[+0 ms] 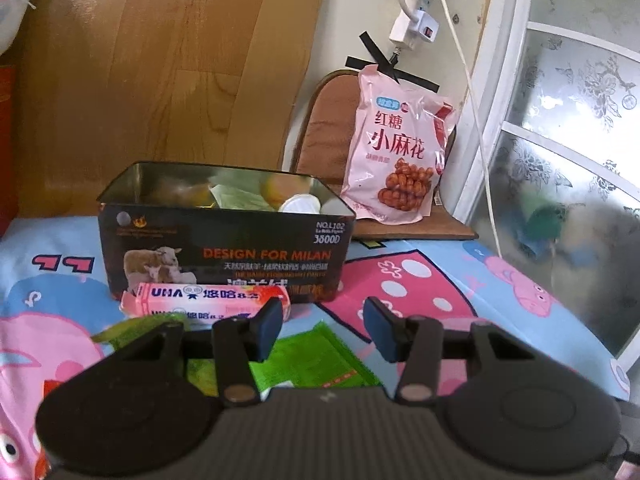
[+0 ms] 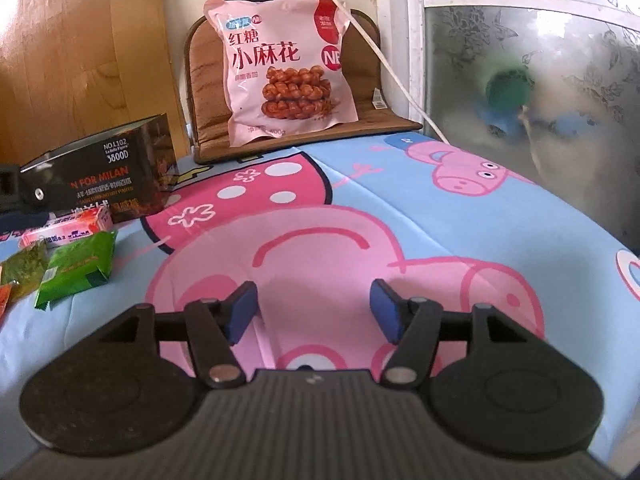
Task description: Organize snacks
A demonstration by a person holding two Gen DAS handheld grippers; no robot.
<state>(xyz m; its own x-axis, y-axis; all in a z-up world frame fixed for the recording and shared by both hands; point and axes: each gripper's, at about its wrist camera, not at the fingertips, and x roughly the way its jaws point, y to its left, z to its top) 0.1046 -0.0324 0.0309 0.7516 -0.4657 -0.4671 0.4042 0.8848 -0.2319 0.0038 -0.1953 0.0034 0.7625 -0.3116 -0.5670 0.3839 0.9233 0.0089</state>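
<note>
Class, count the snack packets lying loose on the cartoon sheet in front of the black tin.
3: pink candy box against the tin, green packet before it, dark green packet further left. More may be hidden.

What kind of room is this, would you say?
Probably a bedroom at home: a cartoon pig bedsheet covers the surface, a frosted patterned window stands beside it, and a power strip is taped to the wall.
</note>
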